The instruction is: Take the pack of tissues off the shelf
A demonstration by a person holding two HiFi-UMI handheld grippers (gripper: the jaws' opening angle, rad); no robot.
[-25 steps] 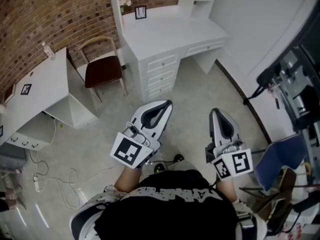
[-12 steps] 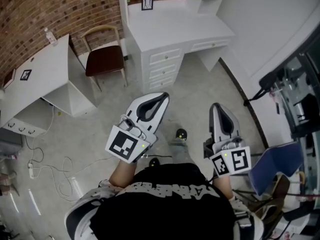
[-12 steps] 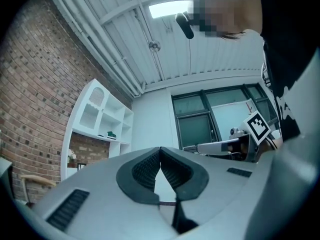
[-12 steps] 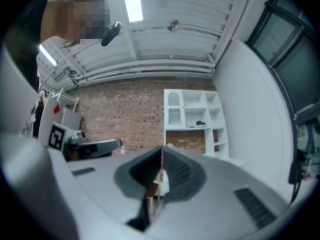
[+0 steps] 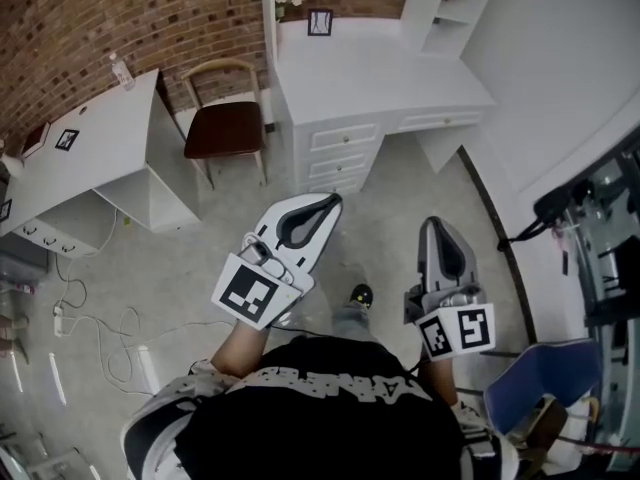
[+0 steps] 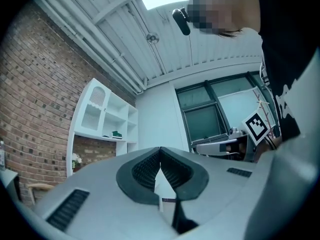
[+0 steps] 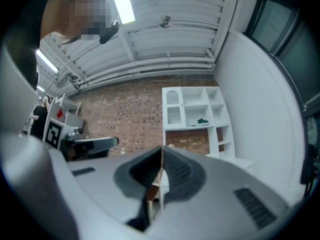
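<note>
tissue pack (image 7: 202, 120), judged to be the small green thing, is seen lying on a middle board of the white shelf (image 7: 190, 127), well apart from both grippers. the approach step is judged to be in hand. the left gripper (image 5: 333, 201) and right gripper (image 5: 436, 224) are held with jaws pressed together and empty. next, the shelf must be neared and one pair of jaws spread. the pack's long axis seems laid flat along the board; its facing cannot be told.
</note>
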